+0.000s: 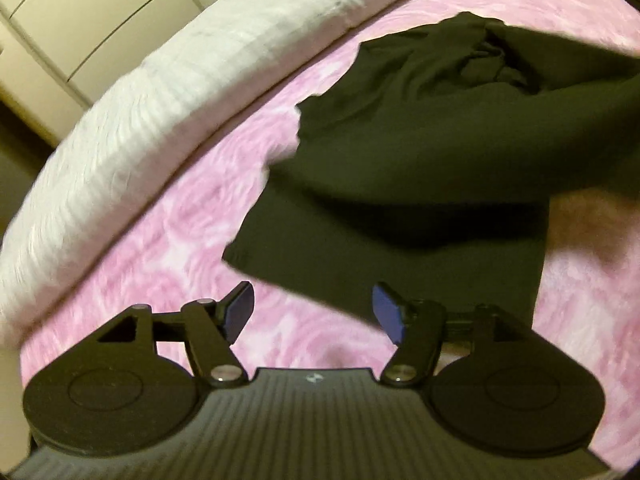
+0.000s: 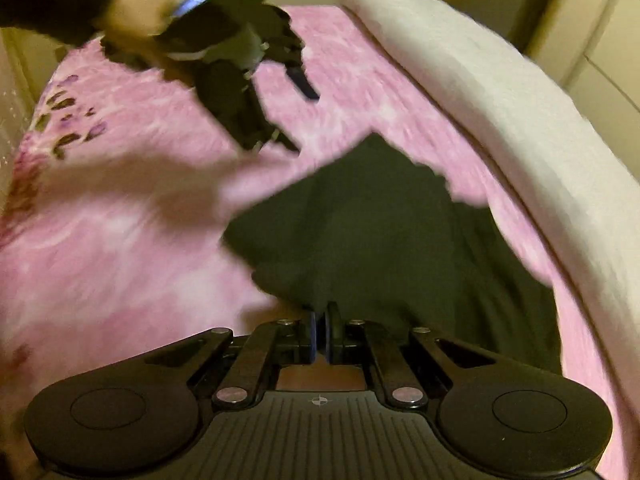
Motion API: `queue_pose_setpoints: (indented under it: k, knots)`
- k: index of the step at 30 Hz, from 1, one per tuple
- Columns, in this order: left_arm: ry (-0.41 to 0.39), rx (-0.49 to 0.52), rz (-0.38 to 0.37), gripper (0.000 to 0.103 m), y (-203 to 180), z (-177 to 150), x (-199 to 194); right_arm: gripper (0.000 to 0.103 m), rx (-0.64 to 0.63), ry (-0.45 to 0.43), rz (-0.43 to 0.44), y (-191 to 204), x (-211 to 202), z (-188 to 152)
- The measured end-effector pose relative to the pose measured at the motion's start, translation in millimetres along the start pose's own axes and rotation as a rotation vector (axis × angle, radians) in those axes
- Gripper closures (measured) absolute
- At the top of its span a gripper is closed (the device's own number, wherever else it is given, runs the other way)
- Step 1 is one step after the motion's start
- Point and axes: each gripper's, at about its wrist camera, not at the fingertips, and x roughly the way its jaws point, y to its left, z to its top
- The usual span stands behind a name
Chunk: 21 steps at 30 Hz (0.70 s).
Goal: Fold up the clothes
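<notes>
A black garment [image 1: 400, 160] lies partly folded on a pink bedspread [image 1: 160, 240]. Its far end is bunched up, and one part stretches off to the right, lifted and blurred. My left gripper [image 1: 314, 312] is open just above the garment's near edge, with nothing between its blue pads [image 1: 242, 312]. In the right wrist view, my right gripper [image 2: 320, 336] is shut on an edge of the black garment [image 2: 380, 240], which pulls up taut from its pads. The left gripper [image 2: 296, 116] shows there too, held by a hand [image 2: 132, 20] above the bedspread [image 2: 100, 240], its jaws apart.
A thick white blanket [image 1: 140, 120] runs along the far side of the bed, also seen as the white blanket [image 2: 500, 100] at right. Cream cabinet doors [image 1: 80, 20] stand beyond it. Dark flower prints [image 2: 68, 128] mark the bedspread's left end.
</notes>
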Motion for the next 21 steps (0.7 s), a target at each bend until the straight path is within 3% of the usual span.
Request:
queue_pose_setpoints:
  k: [3,8,10,18,21]
  knots:
    - [-0.022,0.059,-0.015,0.04,-10,12,5,0.101,0.108,0.123,-0.071,10,-42,-46]
    - [-0.039,0.275,-0.047,0.039,-46,15,10,0.101,0.287,0.287,-0.208,5,-78,-116]
    - [-0.031,0.285,-0.077,0.039,-56,11,5,0.101,0.332,0.332,-0.255,3,-85,-137]
    - [0.104,-0.008,-0.266,0.039,-80,-34,-42,0.101,0.344,0.446,-0.35,3,-75,-192]
    - [0.164,-0.123,-0.299,0.039,-88,-58,-53,0.101,0.33,0.415,-0.343,3,-69,-193]
